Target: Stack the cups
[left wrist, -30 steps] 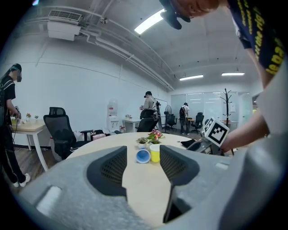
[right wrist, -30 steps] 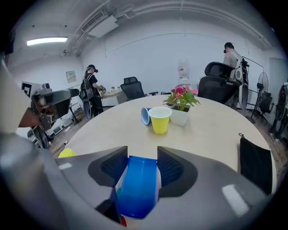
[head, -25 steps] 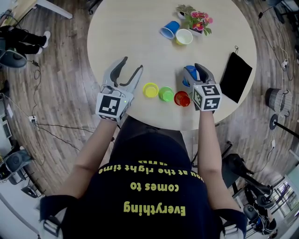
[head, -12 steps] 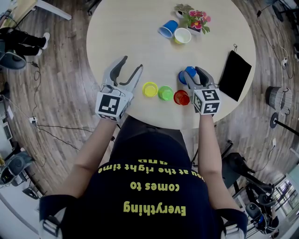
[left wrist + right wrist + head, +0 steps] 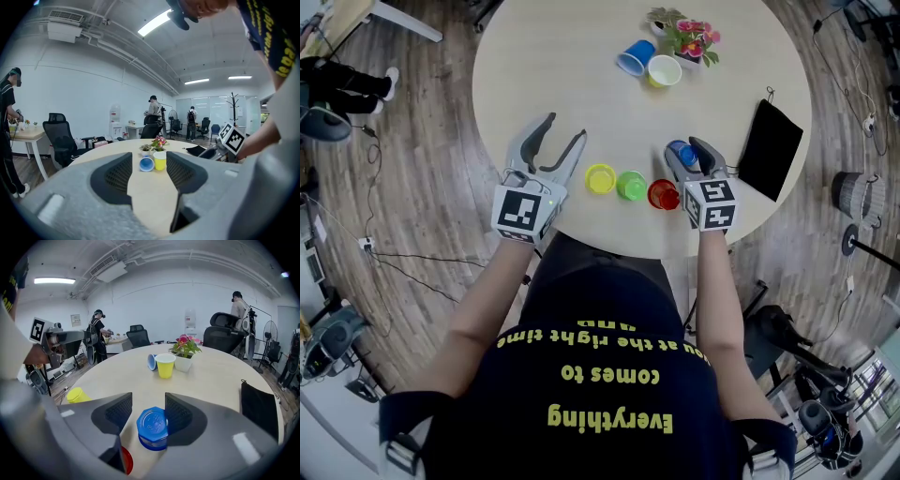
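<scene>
Right of centre, the right tool (image 5: 686, 150) is now shifted slightly toward the red cup (image 5: 662, 194), jaws spread unclamped around the inverted blue cup (image 5: 682, 156), so a grip is still needed; the left tool (image 5: 567, 127) is held open, empty.

The left forearm (image 5: 483, 305) and the right forearm (image 5: 713, 281) both reached forward from the body, bare below the sleeves. The left tool (image 5: 565, 129) lay close to level, its jaws wide apart with nothing between them. The right tool (image 5: 685, 150) tipped more steeply down, its jaws also parted and straddling an upturned blue cup (image 5: 153, 426). One pad sat against the cup or just beside it and the other stood clear, so the cup seemed not to be gripped.
</scene>
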Demonstrator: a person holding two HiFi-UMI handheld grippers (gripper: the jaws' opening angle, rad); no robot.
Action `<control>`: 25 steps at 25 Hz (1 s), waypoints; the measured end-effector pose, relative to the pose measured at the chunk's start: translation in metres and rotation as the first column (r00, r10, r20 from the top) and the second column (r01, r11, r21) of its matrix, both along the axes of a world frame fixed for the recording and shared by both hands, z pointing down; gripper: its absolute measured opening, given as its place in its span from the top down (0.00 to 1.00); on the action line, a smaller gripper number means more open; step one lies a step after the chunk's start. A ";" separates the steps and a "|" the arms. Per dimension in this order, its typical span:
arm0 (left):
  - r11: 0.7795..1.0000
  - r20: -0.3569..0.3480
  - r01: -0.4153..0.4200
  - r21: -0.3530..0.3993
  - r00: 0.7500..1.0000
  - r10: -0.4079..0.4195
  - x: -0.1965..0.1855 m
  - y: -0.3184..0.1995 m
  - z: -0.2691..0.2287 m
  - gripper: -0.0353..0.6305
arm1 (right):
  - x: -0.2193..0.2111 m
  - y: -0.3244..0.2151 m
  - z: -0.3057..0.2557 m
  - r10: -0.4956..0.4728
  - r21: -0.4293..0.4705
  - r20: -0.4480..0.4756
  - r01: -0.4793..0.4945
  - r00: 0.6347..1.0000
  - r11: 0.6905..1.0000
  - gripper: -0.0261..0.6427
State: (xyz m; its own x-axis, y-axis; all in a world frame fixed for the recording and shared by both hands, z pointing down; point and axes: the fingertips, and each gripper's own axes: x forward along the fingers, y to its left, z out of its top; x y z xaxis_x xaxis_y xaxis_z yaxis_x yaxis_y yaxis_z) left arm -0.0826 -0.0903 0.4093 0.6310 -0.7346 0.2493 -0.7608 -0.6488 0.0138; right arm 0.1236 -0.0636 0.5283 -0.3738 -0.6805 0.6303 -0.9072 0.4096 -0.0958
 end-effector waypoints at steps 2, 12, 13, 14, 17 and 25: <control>1.000 -0.001 -0.001 0.001 1.000 0.001 0.000 0.000 0.000 0.59 | 0.001 0.001 -0.001 0.005 0.004 -0.003 -0.005 1.000 1.000 0.62; 1.000 -0.001 -0.005 0.004 1.000 0.005 -0.003 0.007 -0.001 0.59 | 0.013 0.010 0.004 0.034 -0.008 -0.076 -0.035 0.997 0.999 0.62; 1.000 -0.001 -0.005 0.004 1.000 0.005 -0.004 0.007 -0.002 0.59 | 0.014 0.010 0.004 0.038 -0.008 -0.080 -0.039 0.996 0.999 0.61; 1.000 -0.002 -0.005 0.005 1.000 0.005 -0.005 0.008 -0.002 0.59 | 0.015 0.011 0.004 0.040 -0.012 -0.083 -0.042 0.996 0.999 0.61; 1.000 -0.004 -0.003 0.005 1.000 0.003 -0.005 0.009 -0.002 0.59 | 0.017 0.014 0.010 0.038 -0.033 -0.093 -0.041 0.995 0.999 0.60; 1.000 -0.009 -0.013 0.010 1.000 0.013 -0.005 0.009 -0.003 0.59 | 0.014 0.021 -0.008 0.040 -0.018 -0.085 -0.041 0.996 0.999 0.61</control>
State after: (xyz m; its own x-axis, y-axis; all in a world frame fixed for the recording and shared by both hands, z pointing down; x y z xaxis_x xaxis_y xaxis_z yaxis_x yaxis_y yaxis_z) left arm -0.0876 -0.0816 0.4067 0.6425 -0.7288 0.2366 -0.7524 -0.6586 0.0143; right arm 0.1374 -0.0429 0.5204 -0.2910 -0.6811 0.6719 -0.9283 0.3711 -0.0259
